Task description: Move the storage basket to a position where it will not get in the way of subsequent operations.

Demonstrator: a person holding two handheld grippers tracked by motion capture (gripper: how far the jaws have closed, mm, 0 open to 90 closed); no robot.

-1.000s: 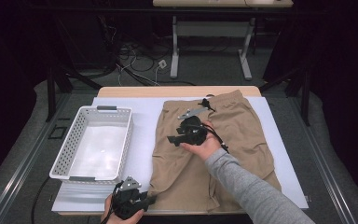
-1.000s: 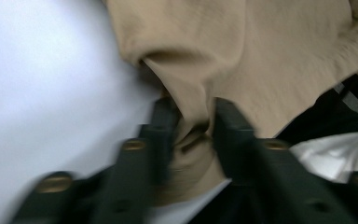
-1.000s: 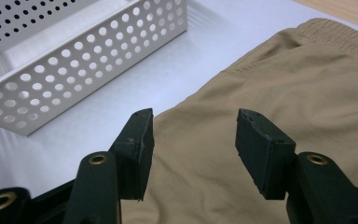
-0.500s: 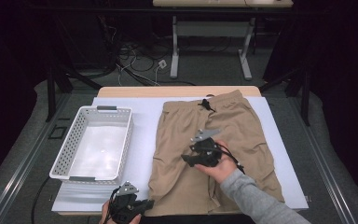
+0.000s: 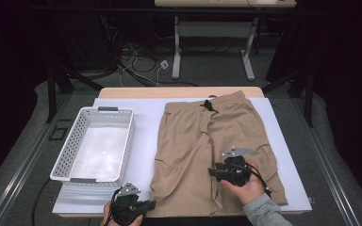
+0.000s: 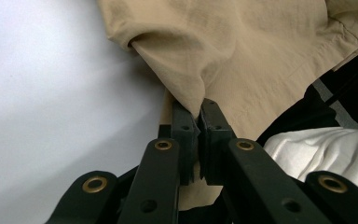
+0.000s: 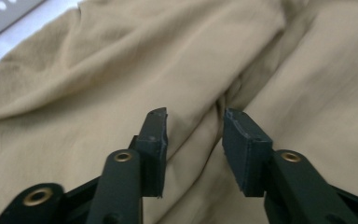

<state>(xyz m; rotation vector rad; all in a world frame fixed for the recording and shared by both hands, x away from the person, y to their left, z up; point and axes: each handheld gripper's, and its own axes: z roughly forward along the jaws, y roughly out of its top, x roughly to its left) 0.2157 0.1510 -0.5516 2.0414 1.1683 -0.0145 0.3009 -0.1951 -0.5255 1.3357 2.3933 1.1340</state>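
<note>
We see a white sheet-covered table [image 5: 146, 117] carrying a pair of tan cotton shorts [image 5: 193, 141] spread flat, just right of its middle; their long axis runs from 12 o'clock, where the drawstring waistband lies, to 6 o'clock, where the leg hems reach the near edge. At 9 o'clock from the shorts stands a white perforated plastic basket [image 5: 118, 141], apart from the cloth. The right gripper [image 5: 215, 173] sits over the seam between the two legs, its tips pointing toward 9 o'clock; its jaws have just been closing and stand part open astride a raised fold of fabric, the pads not yet pressing it. The left gripper [image 5: 152, 204] sits at 6 o'clock, at the hem corner of the left leg. From above we cannot read that grip; the left gripper view settles it, showing the left gripper [image 6: 199, 122] clamped tight on a pinched peak of tan hem. The right gripper view adds the fold rising between the right gripper [image 7: 195, 128] pads.
</note>
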